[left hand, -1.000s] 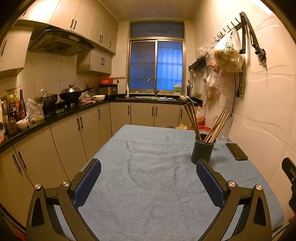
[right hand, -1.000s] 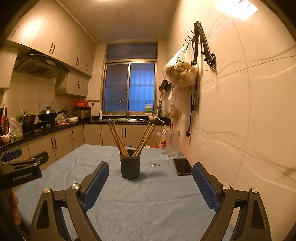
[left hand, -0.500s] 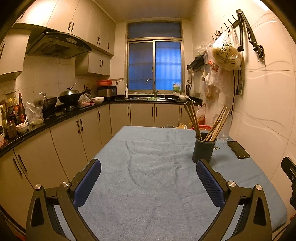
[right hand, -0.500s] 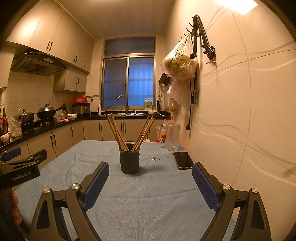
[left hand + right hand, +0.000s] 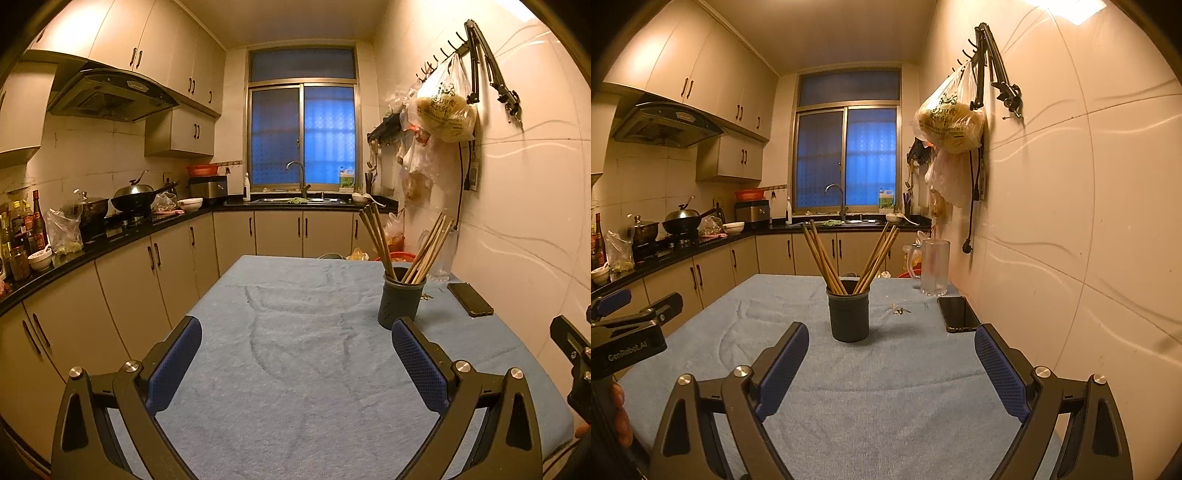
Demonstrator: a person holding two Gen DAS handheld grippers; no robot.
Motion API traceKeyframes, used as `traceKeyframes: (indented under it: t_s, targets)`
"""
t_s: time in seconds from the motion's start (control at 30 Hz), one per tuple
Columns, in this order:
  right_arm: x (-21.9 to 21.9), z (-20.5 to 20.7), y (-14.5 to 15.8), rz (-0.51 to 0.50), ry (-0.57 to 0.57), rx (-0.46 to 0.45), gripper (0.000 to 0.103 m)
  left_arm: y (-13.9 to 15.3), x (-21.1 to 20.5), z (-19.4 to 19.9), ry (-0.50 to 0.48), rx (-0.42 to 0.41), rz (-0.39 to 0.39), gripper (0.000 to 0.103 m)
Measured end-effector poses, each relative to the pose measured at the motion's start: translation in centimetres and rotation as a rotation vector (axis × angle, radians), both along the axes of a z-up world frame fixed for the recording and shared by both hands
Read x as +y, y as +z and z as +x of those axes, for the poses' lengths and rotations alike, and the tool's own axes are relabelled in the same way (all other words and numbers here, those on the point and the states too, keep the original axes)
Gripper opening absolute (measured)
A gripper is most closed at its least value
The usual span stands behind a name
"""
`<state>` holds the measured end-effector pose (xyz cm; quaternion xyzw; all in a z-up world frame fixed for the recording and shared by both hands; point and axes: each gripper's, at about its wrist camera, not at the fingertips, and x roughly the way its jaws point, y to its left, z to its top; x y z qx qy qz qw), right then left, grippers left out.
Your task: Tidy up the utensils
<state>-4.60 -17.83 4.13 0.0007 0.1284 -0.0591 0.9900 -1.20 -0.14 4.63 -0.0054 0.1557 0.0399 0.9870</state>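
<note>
Both grippers, left gripper (image 5: pixel 296 359) & right gripper (image 5: pixel 891 363), spread wide w/ nothing held, above blue cloth (image 5: pixel 886 387). Chopsticks (image 5: pixel 849 254) stand in dark cup (image 5: pixel 849 314) mid-table, beside phone (image 5: pixel 957 314).

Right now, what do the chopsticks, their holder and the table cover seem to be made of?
Chopsticks: likely wood or bamboo, matte tan, straight-sided sticks.
Holder: dark matte cup, perhaps plastic or ceramic; cannot tell.
Table cover: blue fabric, towel-like nap with soft wrinkles.

"GenRobot.AI" stands on the left gripper (image 5: pixel 631 325)
</note>
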Motion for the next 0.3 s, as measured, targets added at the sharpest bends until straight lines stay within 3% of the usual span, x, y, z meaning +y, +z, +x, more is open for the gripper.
traceKeyframes:
  t_s: [0.3]
  targets:
    - [0.04, 0.09, -0.1, -0.001, 0.001, 0.007, 0.093, -0.09, -0.47, -0.01, -0.007, -0.006, 0.018, 0.102]
